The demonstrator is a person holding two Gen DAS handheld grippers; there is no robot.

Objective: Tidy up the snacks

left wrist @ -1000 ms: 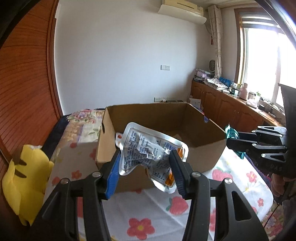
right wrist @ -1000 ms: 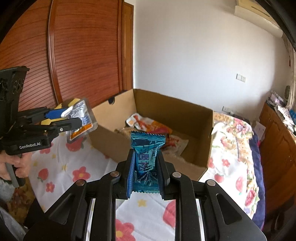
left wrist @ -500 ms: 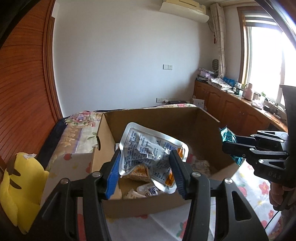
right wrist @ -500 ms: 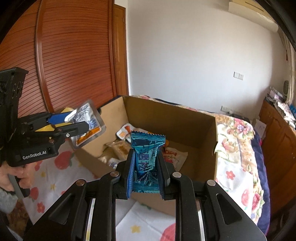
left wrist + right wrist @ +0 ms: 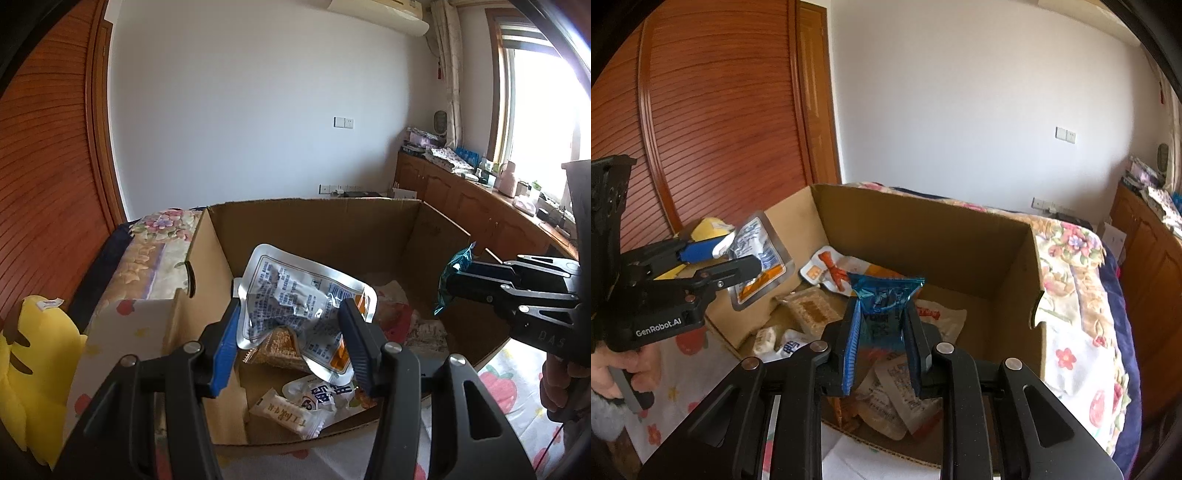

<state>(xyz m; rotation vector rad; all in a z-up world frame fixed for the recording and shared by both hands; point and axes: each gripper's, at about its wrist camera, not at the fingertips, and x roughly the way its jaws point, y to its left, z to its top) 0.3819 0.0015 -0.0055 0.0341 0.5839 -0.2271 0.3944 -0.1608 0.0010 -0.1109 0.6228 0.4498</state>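
Cardboard box [image 5: 321, 225] holds crinkly packets; left claw [image 5: 291, 328] grips silver foil pouch [image 5: 295, 295], right claw [image 5: 882, 332] pinches blue wrapper [image 5: 884, 295].

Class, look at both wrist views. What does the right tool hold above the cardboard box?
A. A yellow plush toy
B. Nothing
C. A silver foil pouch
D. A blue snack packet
D: the right tool is clamped on a blue packet over the box; the silver pouch sits in the left tool.
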